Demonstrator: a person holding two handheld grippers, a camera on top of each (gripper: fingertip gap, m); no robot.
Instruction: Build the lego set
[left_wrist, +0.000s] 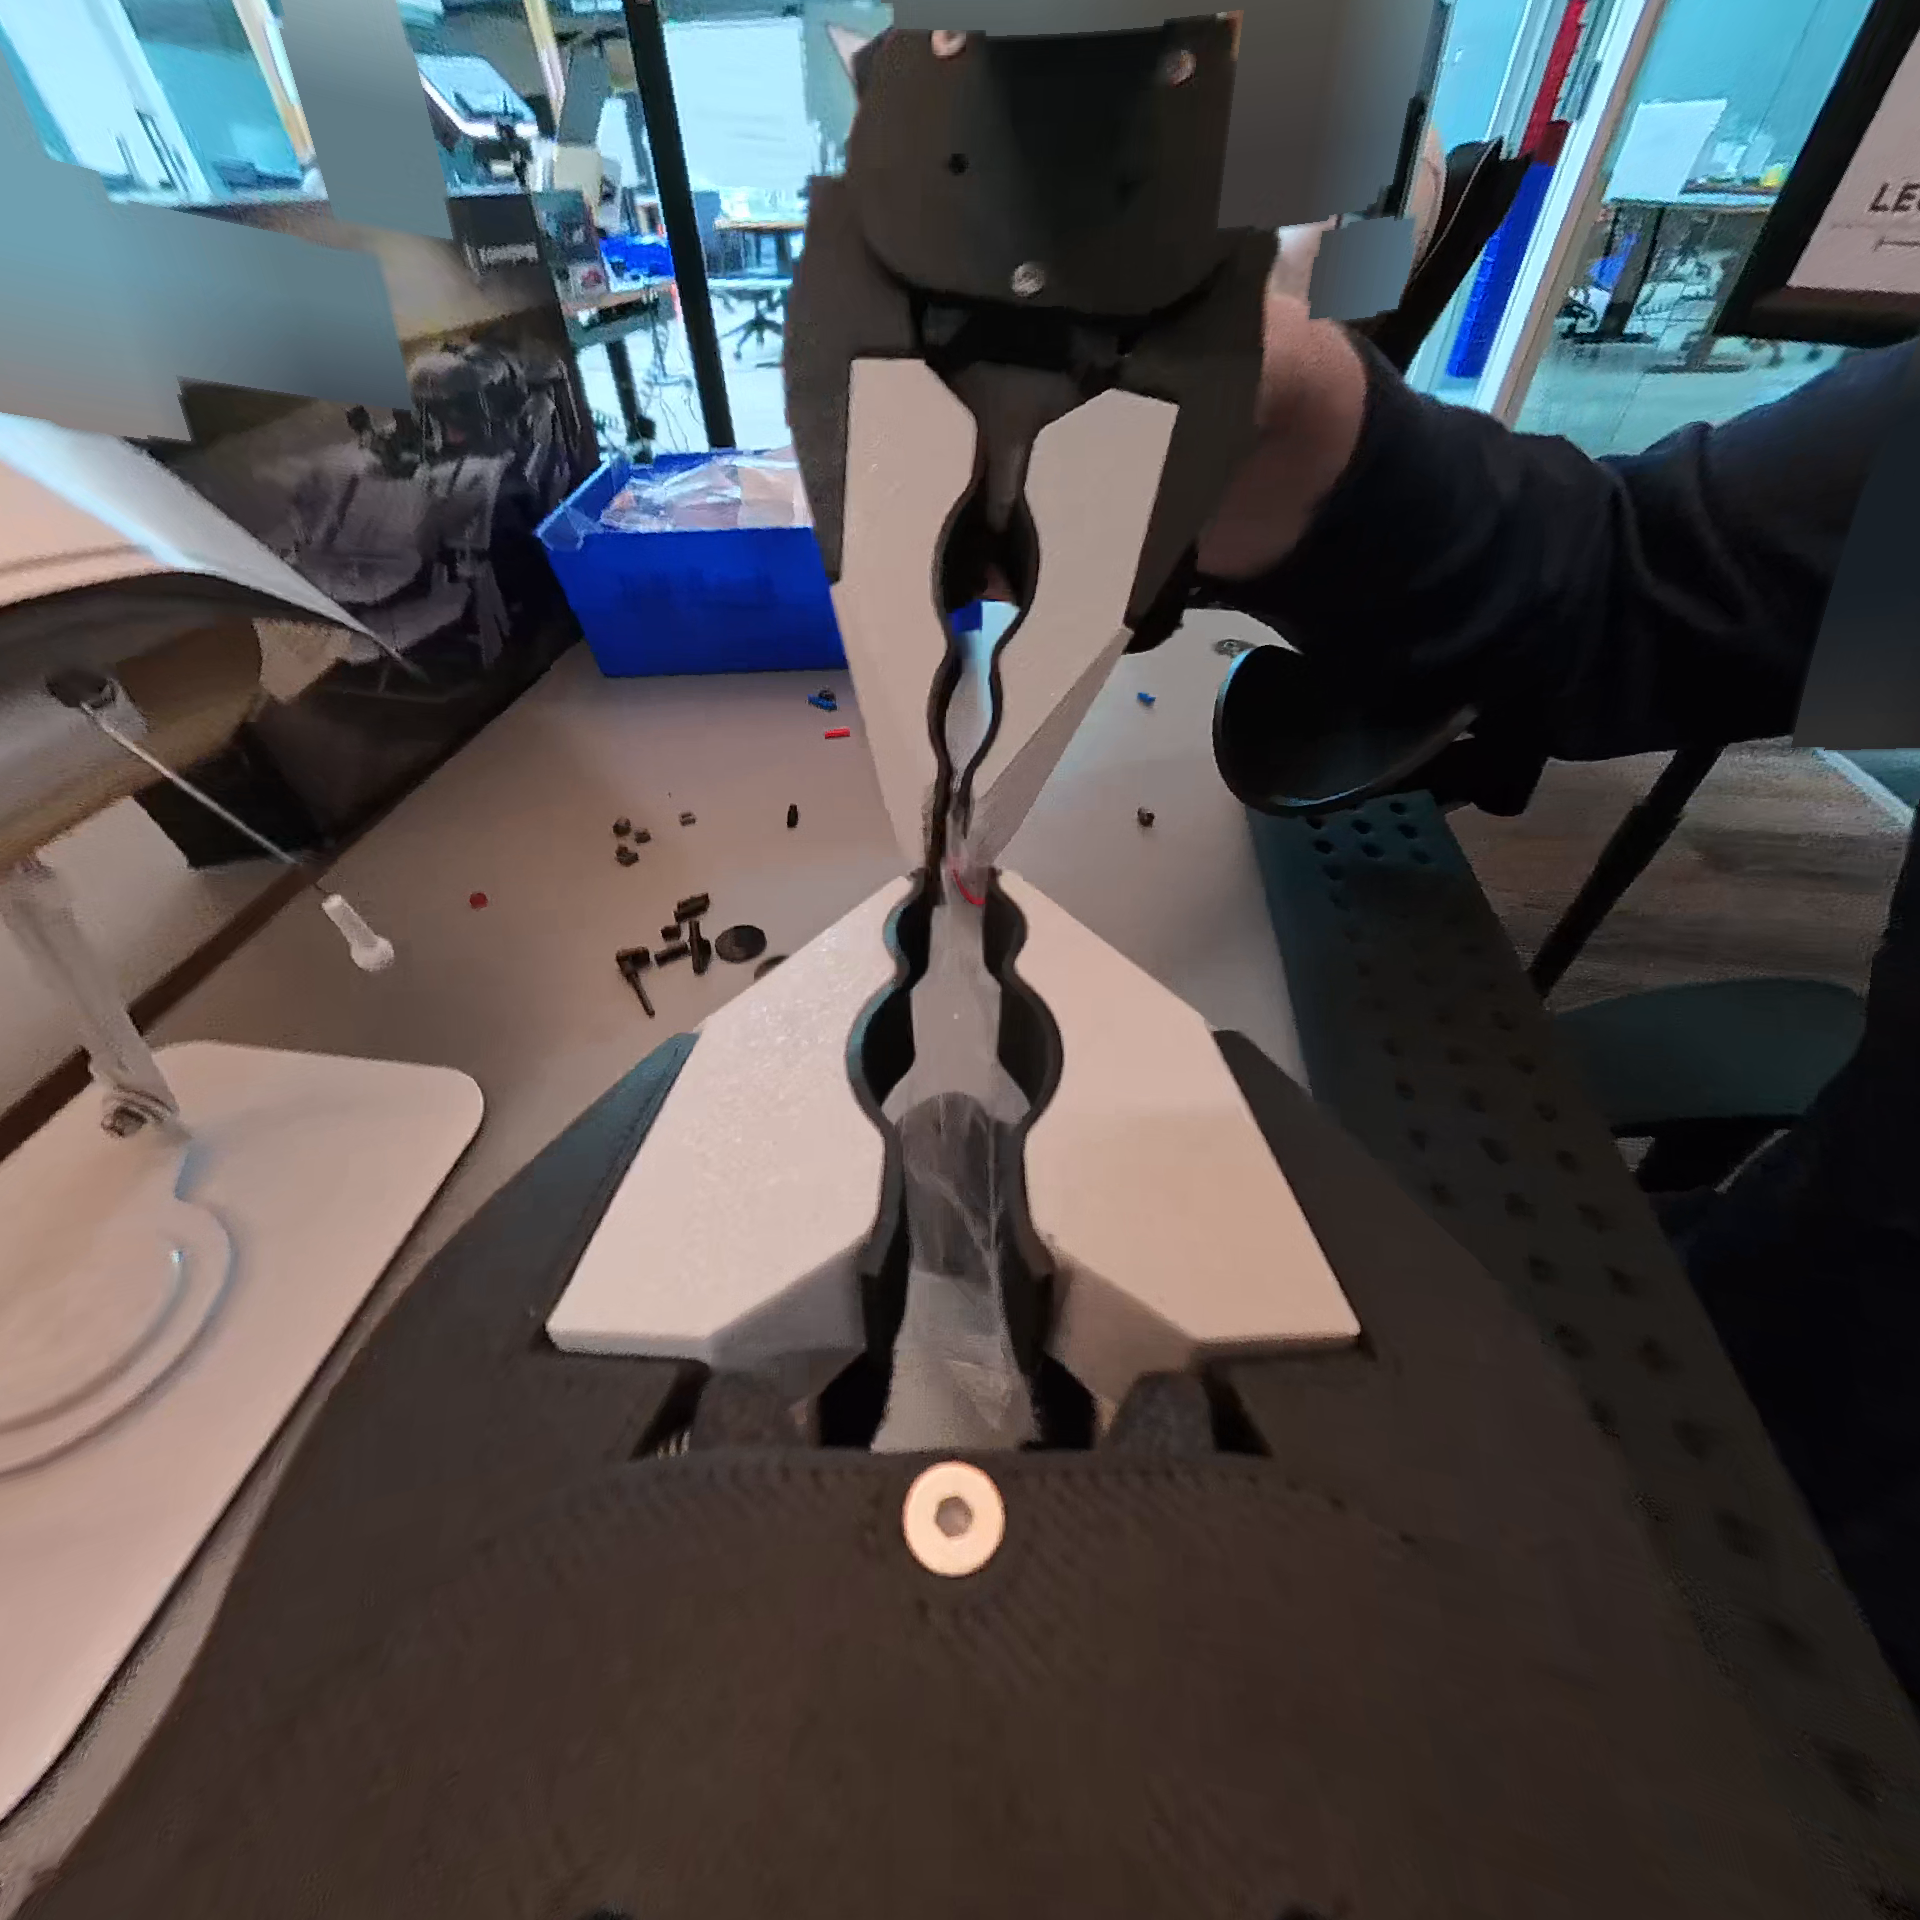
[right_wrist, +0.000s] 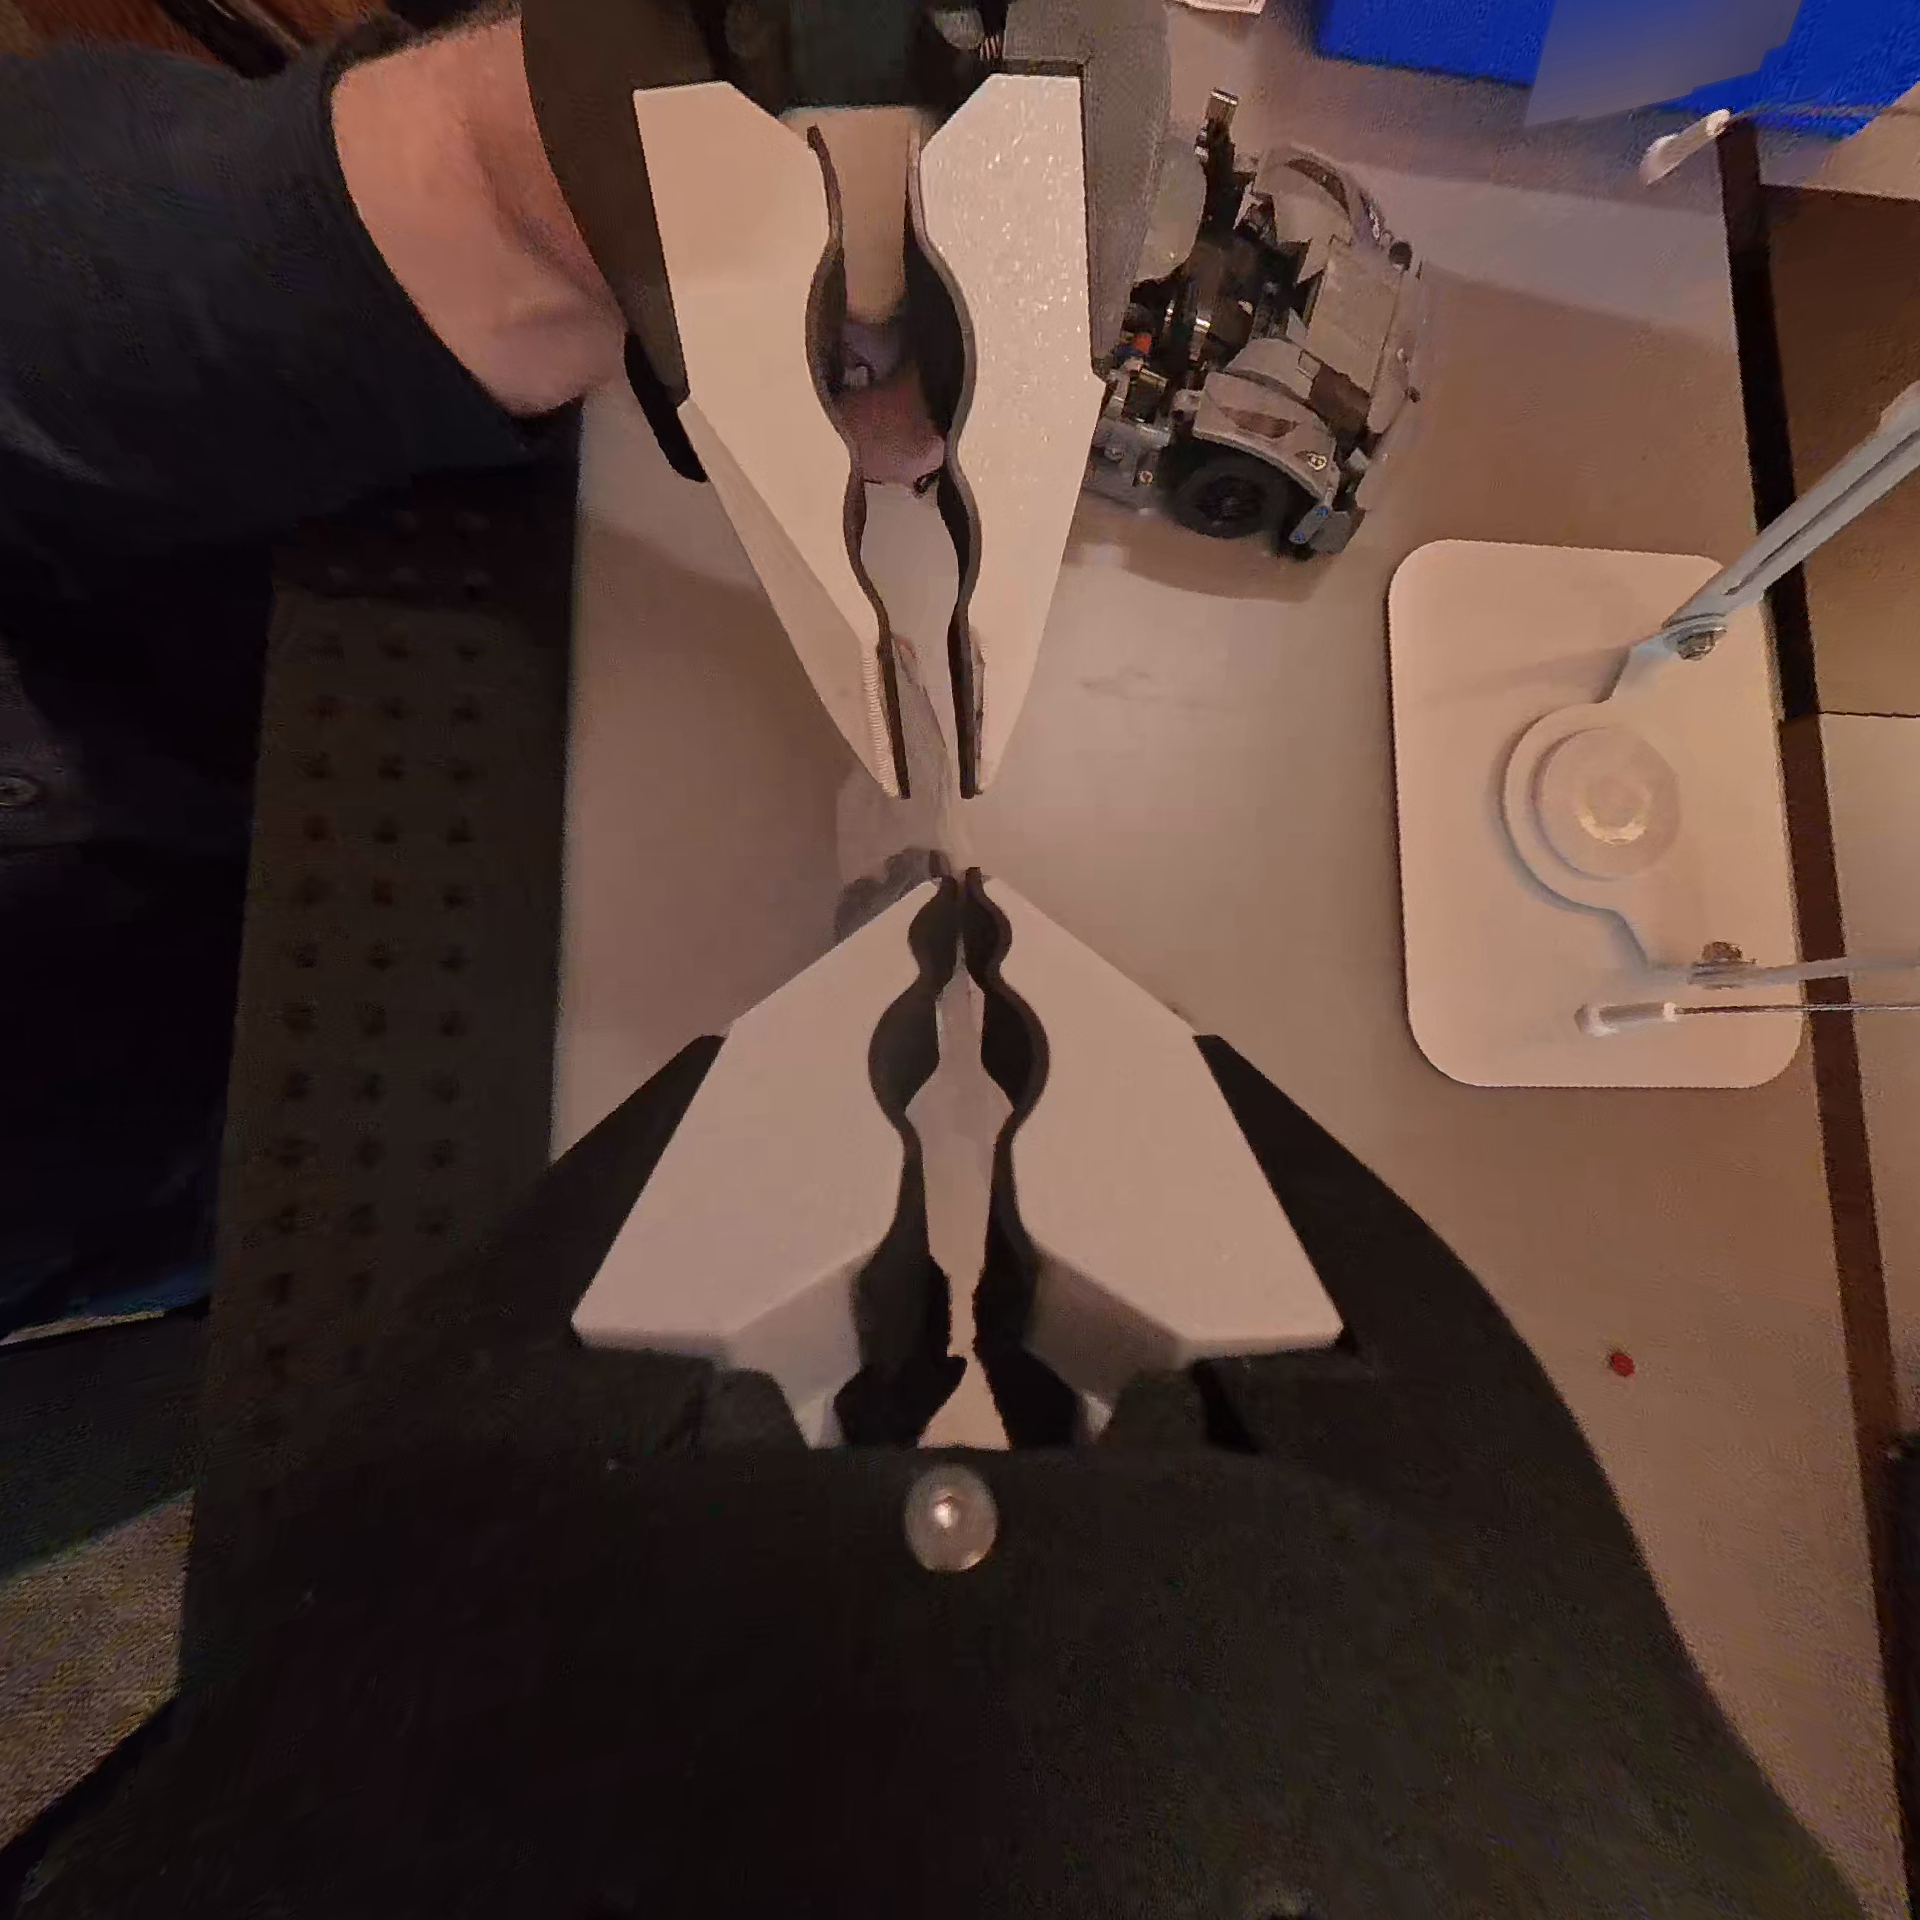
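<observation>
the left gripper (left_wrist: 951, 883) has its jaws pinched nearly together on a clear plastic bag (left_wrist: 956, 1122) that runs back between its white fingers (left_wrist: 748, 1143), something dark showing through the film. tip to tip with it, the right gripper (left_wrist: 961, 821) comes in from 12 o'clock in the left wrist view, jaws closed on the same bag's far end, where a thin red mark shows at the pinch. in the right wrist view the right gripper (right_wrist: 958, 883) is likewise drawn tight with only a sliver of film between its tips, and the left gripper (right_wrist: 935, 790) meets it from 12 o'clock, a hand (right_wrist: 468, 239) in a dark sleeve behind it at 10 o'clock. on the tabletop (left_wrist: 520, 810) below, loose black lego pieces (left_wrist: 675, 940) lie scattered at 10 o'clock of the pinch, with a small red piece (left_wrist: 478, 900) further left. a partly built grey lego car (right_wrist: 1257, 353) stands at 1 o'clock in the right wrist view. a white stand base (right_wrist: 1590, 810) sits at 3 o'clock there, and a blue bin (left_wrist: 707, 582) rests at the tabletop's far side, at 11 o'clock in the left wrist view.
</observation>
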